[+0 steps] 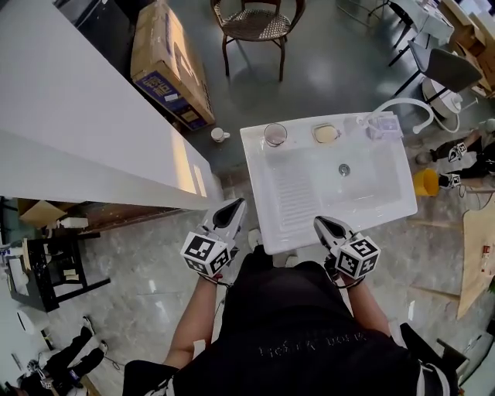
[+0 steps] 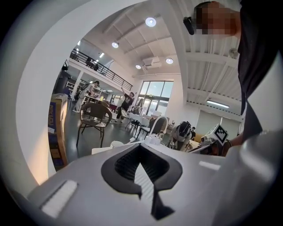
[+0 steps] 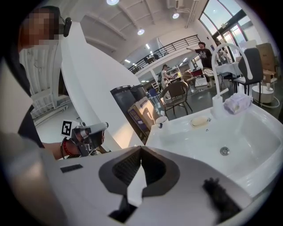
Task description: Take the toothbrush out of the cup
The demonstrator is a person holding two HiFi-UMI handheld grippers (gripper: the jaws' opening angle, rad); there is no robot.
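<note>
A white sink unit (image 1: 387, 203) stands in front of me. On its back ledge, at the left, is a small translucent cup (image 1: 275, 134); it is too small here to tell whether a toothbrush is in it. My left gripper (image 1: 237, 203) is shut and empty, just off the sink's near left corner. My right gripper (image 1: 318, 222) is shut too and holds nothing, its tip at the sink's front rim. In the left gripper view the closed jaws (image 2: 140, 148) point across the room. The right gripper view looks over its closed jaws (image 3: 141, 150) into the basin (image 3: 247, 145).
A soap bar (image 1: 326, 133), a faucet (image 1: 406, 106) and a crumpled cloth (image 1: 383, 125) sit on the back ledge. A white mug (image 1: 220, 134) is on the floor left of the sink. A white counter (image 1: 69, 131) runs along the left, with a cardboard box (image 1: 166, 62) and a wicker chair (image 1: 255, 23) beyond.
</note>
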